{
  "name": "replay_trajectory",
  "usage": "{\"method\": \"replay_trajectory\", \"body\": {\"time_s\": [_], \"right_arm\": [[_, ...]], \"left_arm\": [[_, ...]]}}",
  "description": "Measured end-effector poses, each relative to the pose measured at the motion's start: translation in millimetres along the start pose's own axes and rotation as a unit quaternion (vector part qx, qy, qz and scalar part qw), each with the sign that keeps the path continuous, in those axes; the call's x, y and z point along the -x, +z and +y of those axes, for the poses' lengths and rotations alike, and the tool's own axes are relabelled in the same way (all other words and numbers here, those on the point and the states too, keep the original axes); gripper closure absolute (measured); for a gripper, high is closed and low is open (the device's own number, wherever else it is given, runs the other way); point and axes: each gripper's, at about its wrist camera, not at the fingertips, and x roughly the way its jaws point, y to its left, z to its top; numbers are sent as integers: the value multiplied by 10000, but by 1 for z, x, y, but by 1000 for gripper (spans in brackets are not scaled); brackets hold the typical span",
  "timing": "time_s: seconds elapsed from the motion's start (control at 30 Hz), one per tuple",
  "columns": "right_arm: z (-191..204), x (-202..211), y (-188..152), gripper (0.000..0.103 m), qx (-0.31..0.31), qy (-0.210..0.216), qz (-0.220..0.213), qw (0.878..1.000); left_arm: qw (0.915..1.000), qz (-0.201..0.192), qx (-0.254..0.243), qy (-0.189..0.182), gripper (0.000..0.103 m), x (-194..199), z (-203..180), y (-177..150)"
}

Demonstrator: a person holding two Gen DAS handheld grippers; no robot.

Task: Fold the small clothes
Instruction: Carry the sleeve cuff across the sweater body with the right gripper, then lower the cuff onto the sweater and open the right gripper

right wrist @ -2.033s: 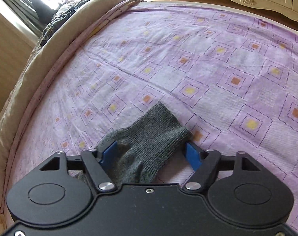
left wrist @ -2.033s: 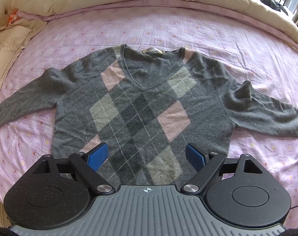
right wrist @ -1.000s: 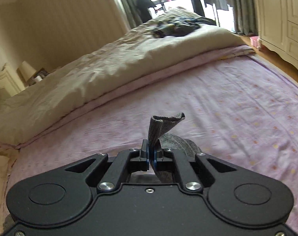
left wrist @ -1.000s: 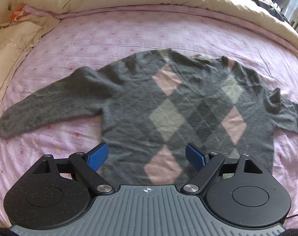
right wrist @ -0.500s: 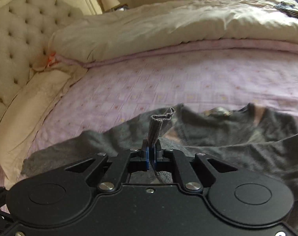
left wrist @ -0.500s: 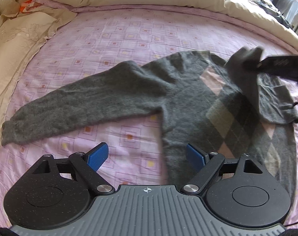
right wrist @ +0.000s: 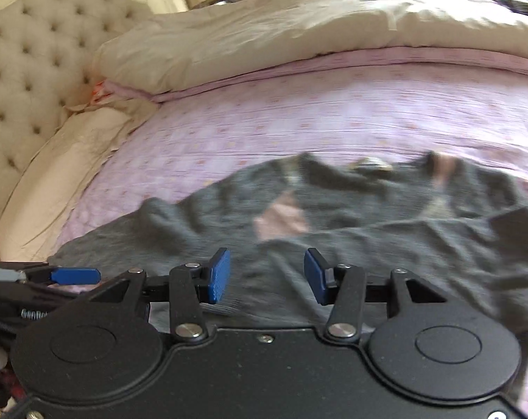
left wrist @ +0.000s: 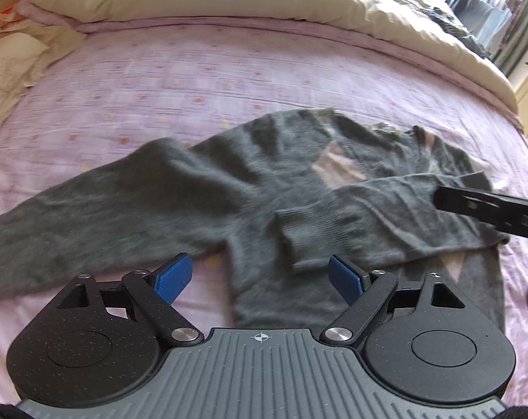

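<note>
One flat grey knitted sleeve [left wrist: 89,202] stretches leftward from open left tool [left wrist: 260,281], nearer than open, empty right tool [right wrist: 266,276].

sweater [left wrist: 270,188] motion-blurred, left sleeve [left wrist: 54,216] cut off at edge

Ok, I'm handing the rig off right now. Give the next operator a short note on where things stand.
Left gripper: open, empty, low over the sweater's hem.
Right gripper: open, empty, over the sweater.
Sweater: grey argyle, lying face up on the purple bedsheet.
Done: one sleeve is folded across the chest, its cuff lying near the left gripper.
Left: the other sleeve lies stretched out over the sheet; fold it in, then probably fold the body up.
</note>
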Motion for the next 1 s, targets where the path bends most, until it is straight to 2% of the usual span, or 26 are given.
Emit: {"method": "replay_trajectory", "body": {"time_s": [0.07, 0.13, 0.37, 0.43, 0.5, 0.53, 0.57, 0.6, 0.67, 0.8, 0.87, 1.0], "right_arm": [[-22, 14, -3, 47, -36, -255, 12, 9997], [-41, 25, -7, 47, -82, -442, 39, 9990], [-94, 51, -23, 47, -552, -692, 47, 9961], [-105, 53, -26, 47, -649, -711, 70, 9953], [-115, 54, -29, 47, -736, -706, 79, 9948], [-120, 55, -30, 47, -771, -705, 82, 9945], [-124, 56, -31, 47, -798, -712, 82, 9942], [-127, 57, -32, 47, -819, -719, 81, 9940], [-135, 59, -32, 47, -873, -744, 85, 9934], [-152, 67, -29, 44, -912, -821, 8, 9924], [-164, 68, -25, 41, -957, -895, -39, 9914], [-194, 52, -12, 41, -1174, -1093, -34, 9870]], "left_arm": [[9999, -6, -130, -51, 20, -16, -13, 2], [9997, 95, -201, -77, 28, -34, -25, 3], [9983, 564, 99, 90, 45, -80, -34, 6], [9984, 526, 185, 79, 54, -83, -34, 8], [9987, 402, 285, 139, 57, -82, -35, 10], [9985, 366, 365, 186, 62, -81, -35, 11], [9983, 342, 434, 194, 72, -81, -34, 12], [9982, 323, 460, 197, 96, -81, -34, 12], [9985, 236, 406, 266, 96, -75, -38, 14], [9976, -377, 226, 543, 96, -38, -38, 23], [9963, -382, 318, 706, 96, -34, -28, 27], [9975, -102, 143, 679, 96, -56, -18, 33]]}}
